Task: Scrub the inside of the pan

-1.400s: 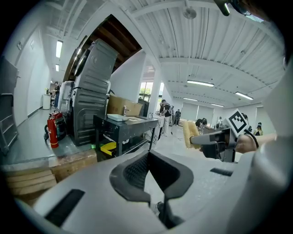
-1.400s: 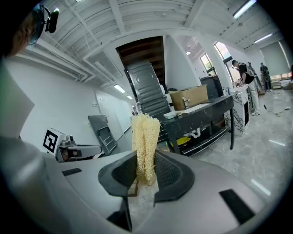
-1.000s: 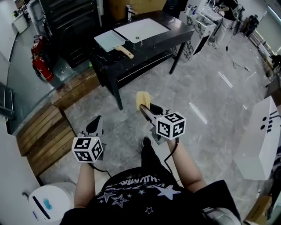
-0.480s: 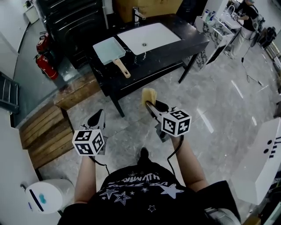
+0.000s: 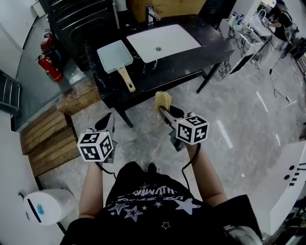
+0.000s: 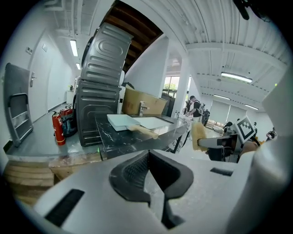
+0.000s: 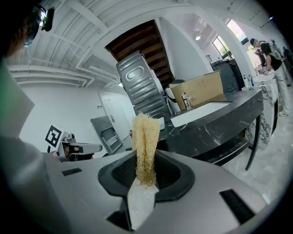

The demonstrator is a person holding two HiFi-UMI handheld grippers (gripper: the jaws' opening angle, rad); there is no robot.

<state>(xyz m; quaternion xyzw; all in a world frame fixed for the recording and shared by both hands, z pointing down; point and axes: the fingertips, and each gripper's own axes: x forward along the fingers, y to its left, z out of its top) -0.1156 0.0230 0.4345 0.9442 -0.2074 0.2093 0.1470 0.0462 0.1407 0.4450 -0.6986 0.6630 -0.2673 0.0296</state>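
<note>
A pale mint square pan [image 5: 114, 55] with a wooden handle lies on the black marble table [image 5: 191, 60], left of the white sink [image 5: 162, 40]. It also shows in the left gripper view as the pan [image 6: 122, 120] on the table top. My right gripper [image 5: 165, 114] is shut on a yellow loofah sponge [image 5: 162, 100], held over the floor just short of the table's front edge. The sponge [image 7: 145, 146] stands upright between the pads. My left gripper [image 5: 106, 125] is shut with nothing in it, its jaws [image 6: 149, 157] pointing at the table.
A faucet [image 5: 150, 10] stands behind the sink. Two red fire extinguishers [image 5: 48, 64] and a dark metal cabinet [image 5: 81, 19] are at the back left. Wooden steps [image 5: 48, 139] lie on the left, a white bin [image 5: 43, 206] at the lower left, a white unit [image 5: 287, 186] on the right.
The table with the pan has come nearer and lower in the head view. Both grippers keep their pose in front of me, the sponge still held.
</note>
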